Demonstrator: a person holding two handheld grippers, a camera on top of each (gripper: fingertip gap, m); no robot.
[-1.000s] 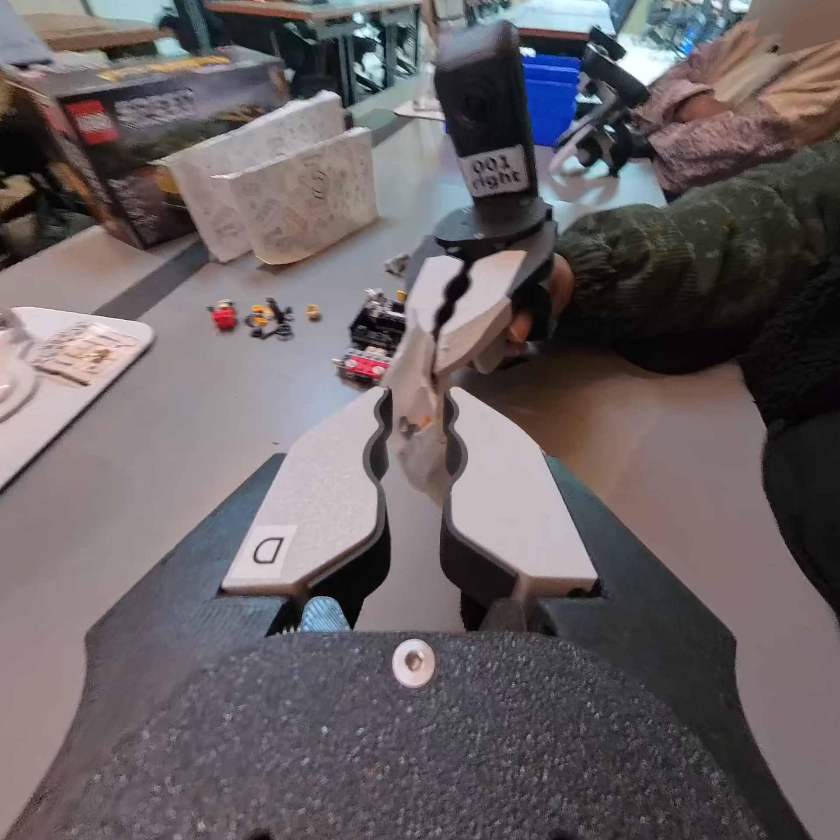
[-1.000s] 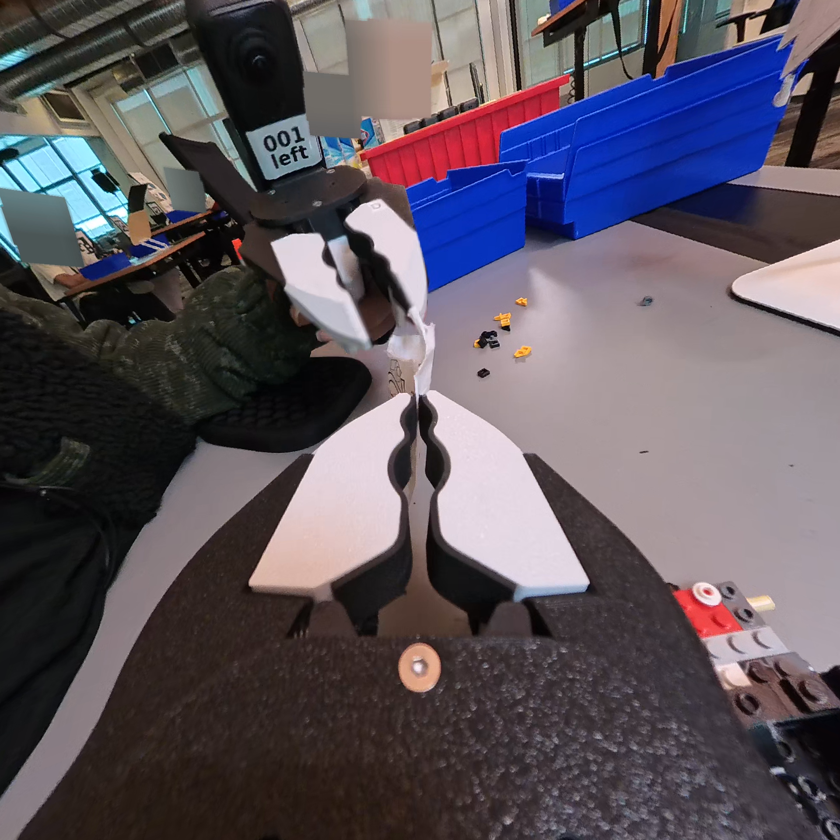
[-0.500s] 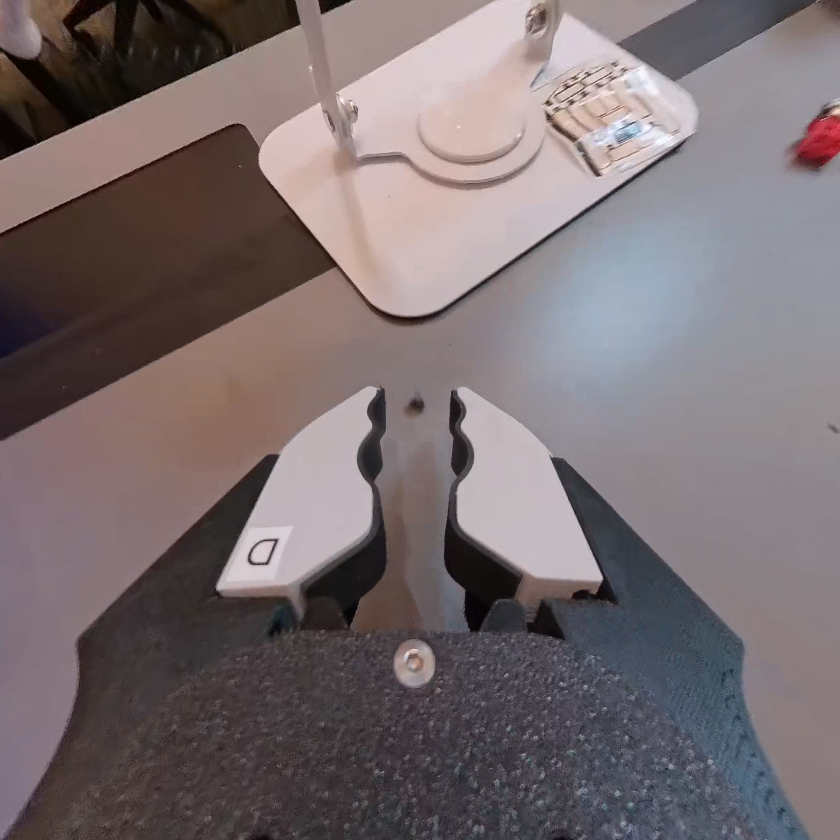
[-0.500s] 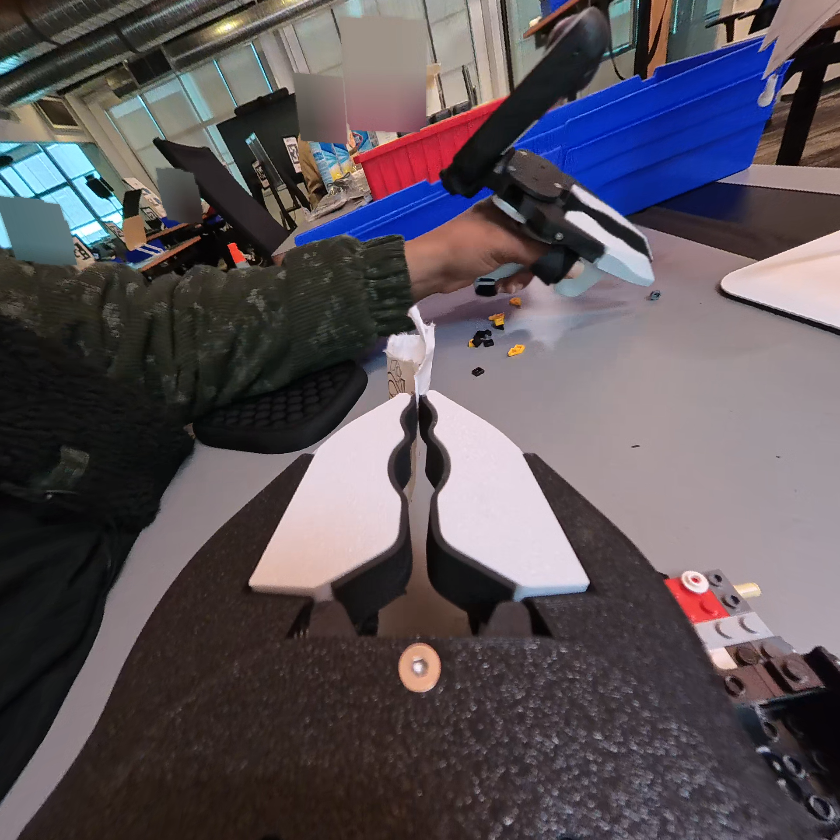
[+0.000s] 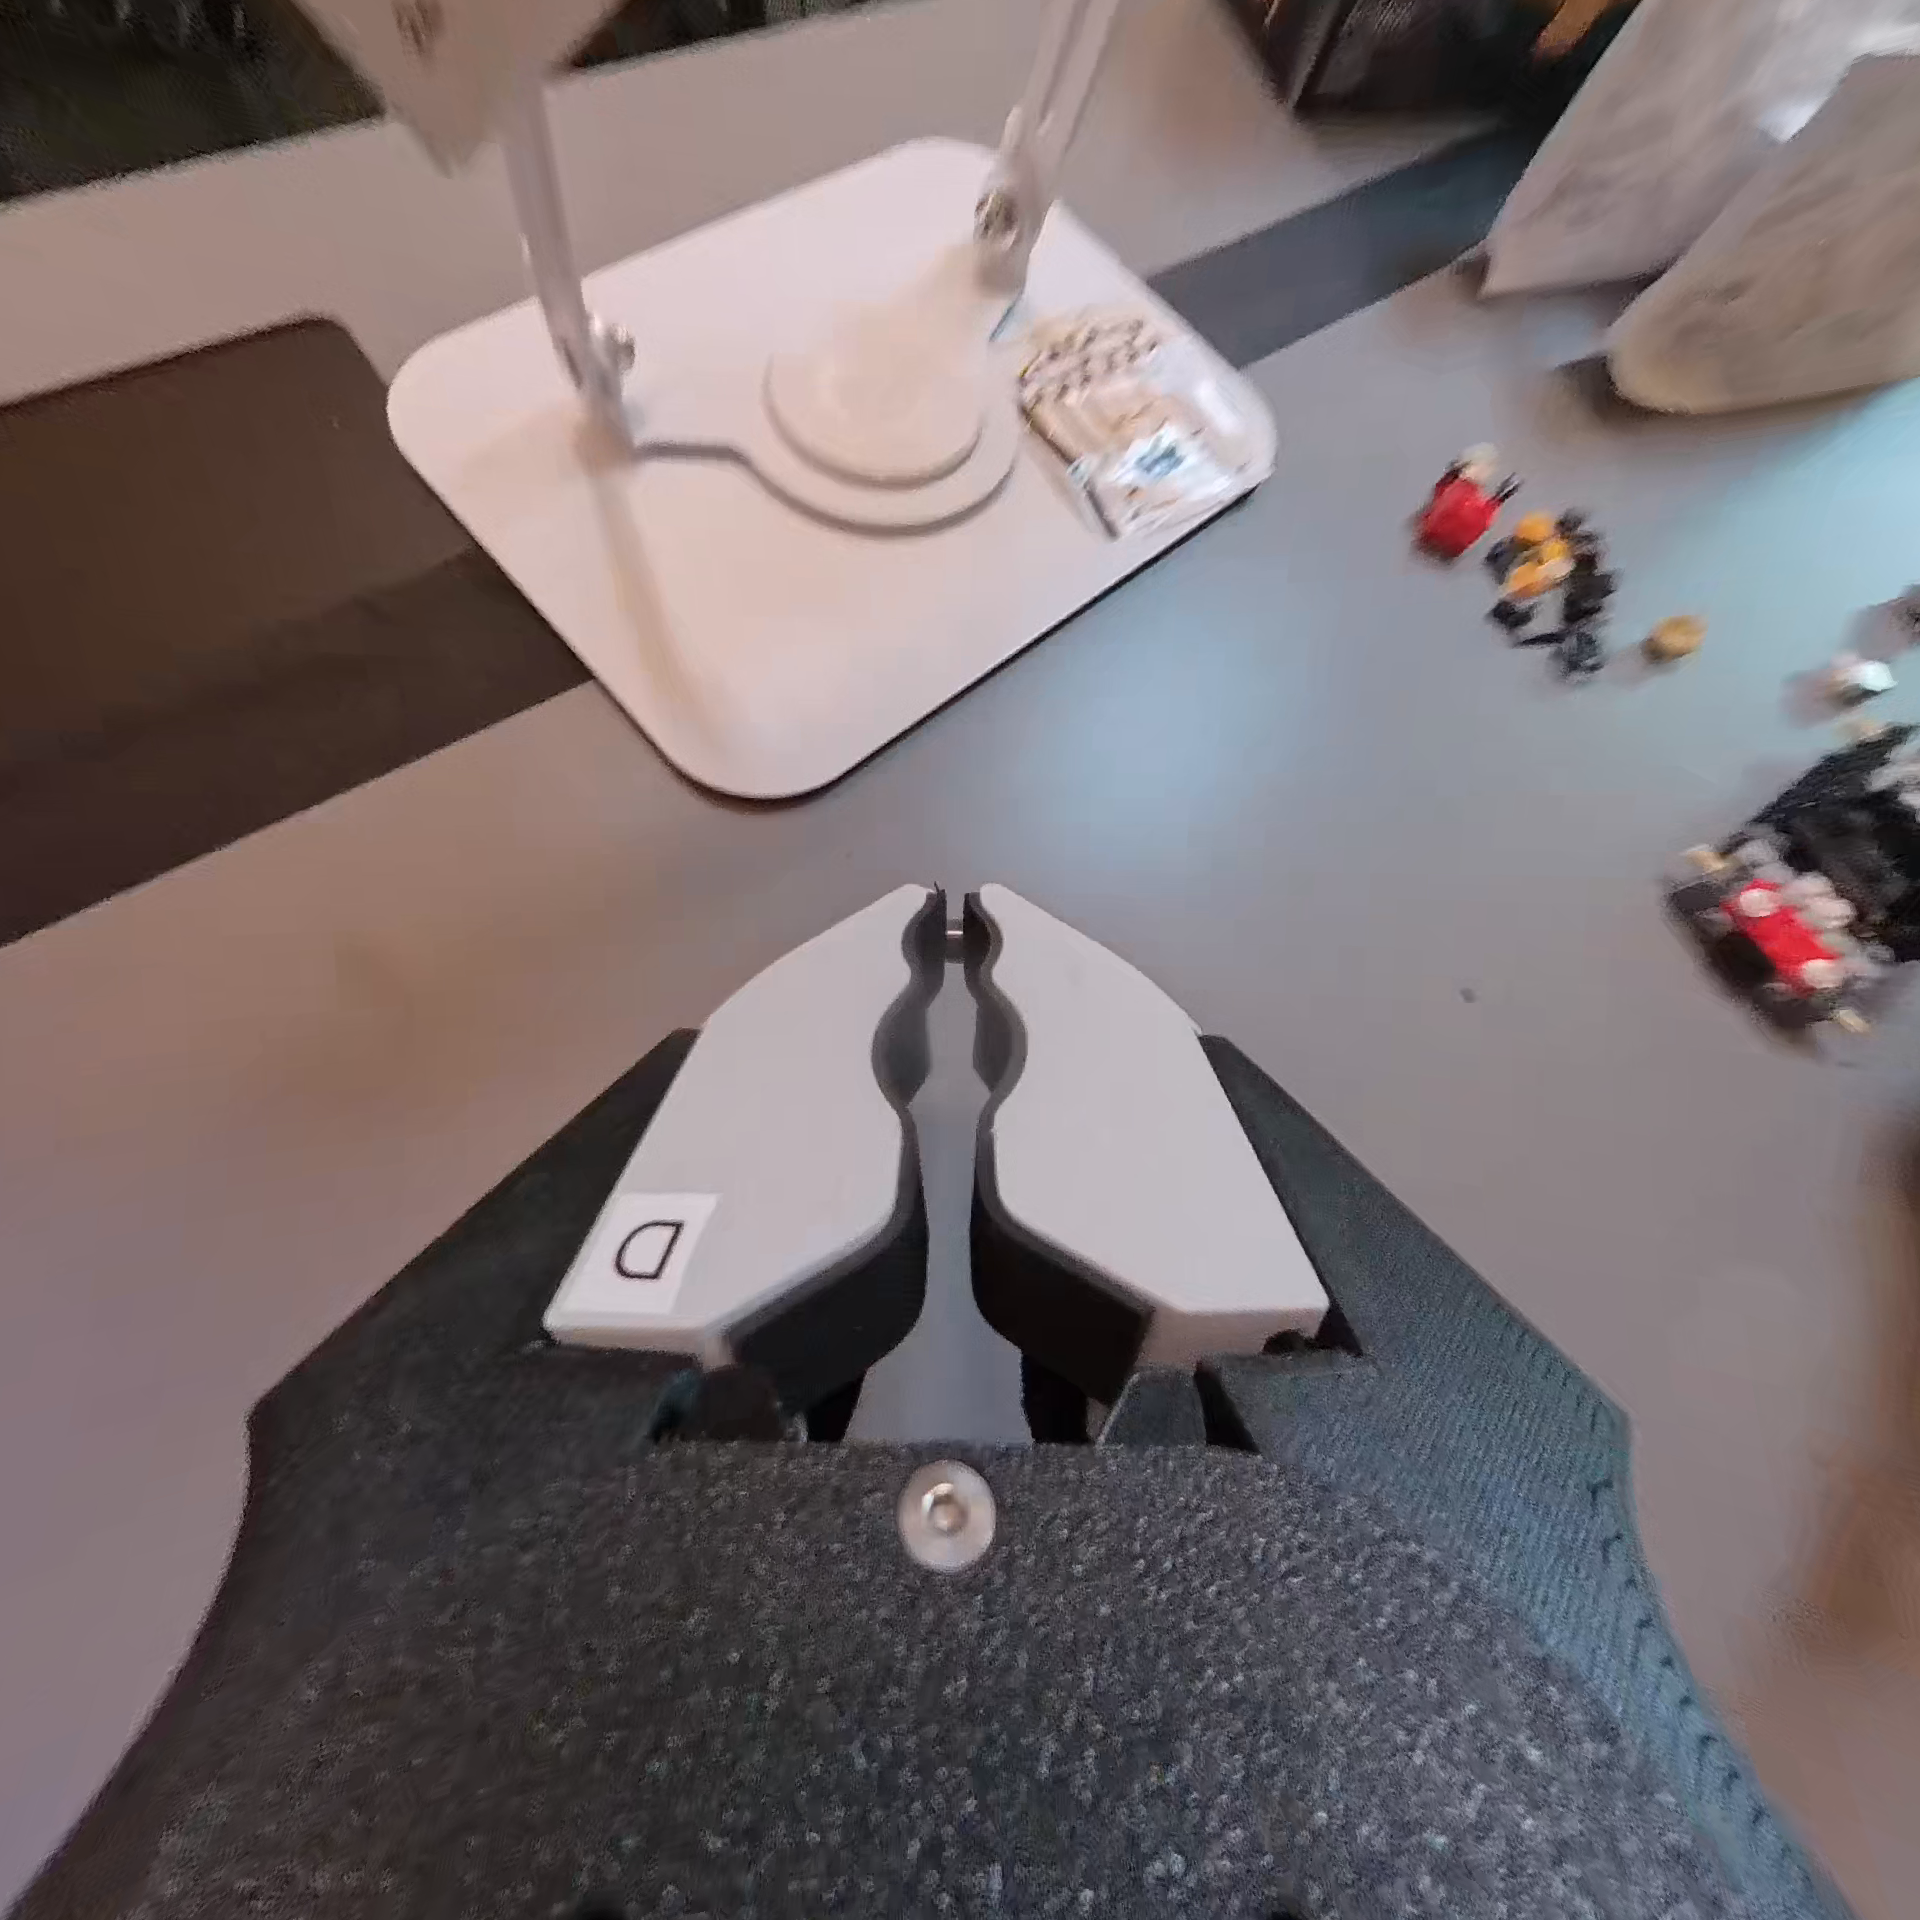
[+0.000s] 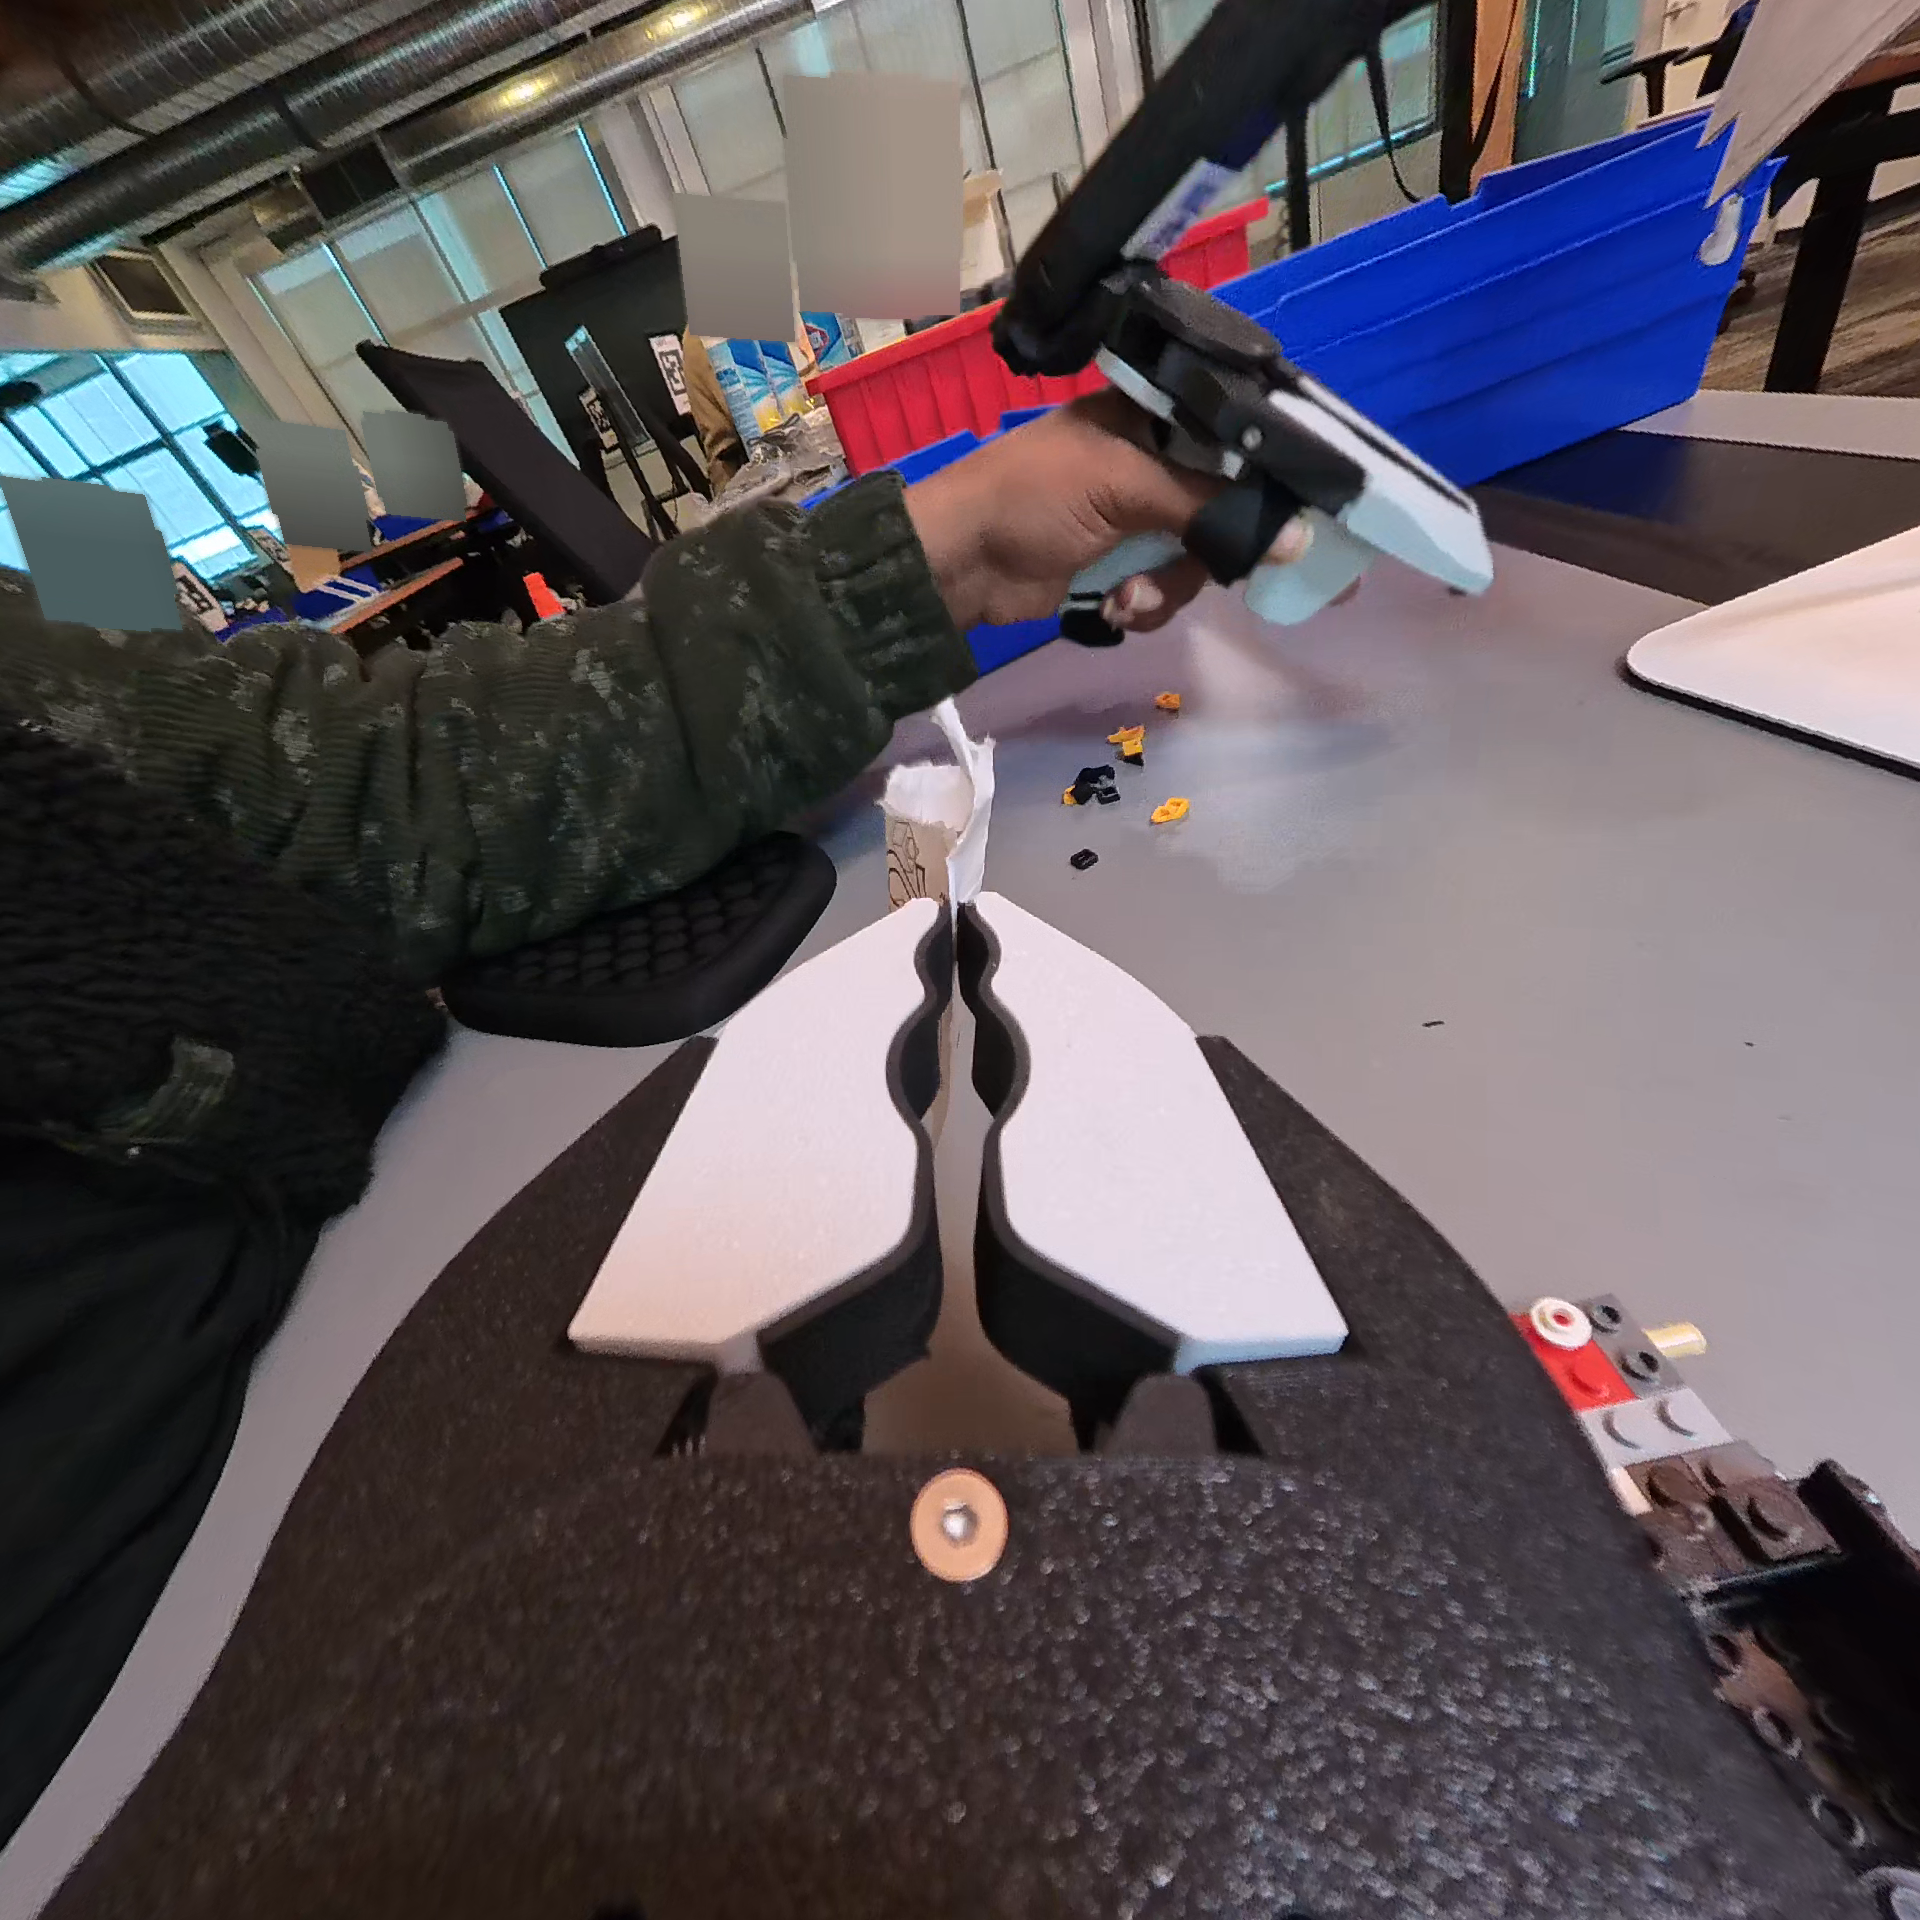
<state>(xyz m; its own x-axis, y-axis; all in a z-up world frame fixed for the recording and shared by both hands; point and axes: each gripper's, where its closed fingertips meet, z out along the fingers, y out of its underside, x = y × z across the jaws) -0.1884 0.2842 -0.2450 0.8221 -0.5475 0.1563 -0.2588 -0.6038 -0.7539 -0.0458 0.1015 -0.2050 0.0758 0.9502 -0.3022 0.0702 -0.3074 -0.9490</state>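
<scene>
My left gripper (image 5: 951,914) hangs over the bare grey table (image 5: 1195,831), just short of the white stand base (image 5: 831,644). Its pads are shut on a tiny grey piece (image 5: 953,938) at the tips. In the right wrist view the left gripper (image 6: 1470,571) shows at the upper right, held by a hand in a green sleeve. My right gripper (image 6: 958,912) is shut on a torn paper bag (image 6: 935,810), white inside and brown with a printed pattern outside. The bag sticks up beyond the fingertips.
A clear packet of pieces (image 5: 1138,436) lies on the stand base. Small red, orange and black pieces (image 5: 1538,571), a black-and-red brick build (image 5: 1829,914) and white paper bags (image 5: 1714,208) lie to the right. Blue bins (image 6: 1507,312), loose pieces (image 6: 1122,769) and a black wrist rest (image 6: 644,956) show in the right view. Left tips to right tips: about 25 cm.
My left gripper let go of the paper bag, swung left over the table to a tiny piece and closed on it. My right gripper kept hold of the bag and stayed put.
</scene>
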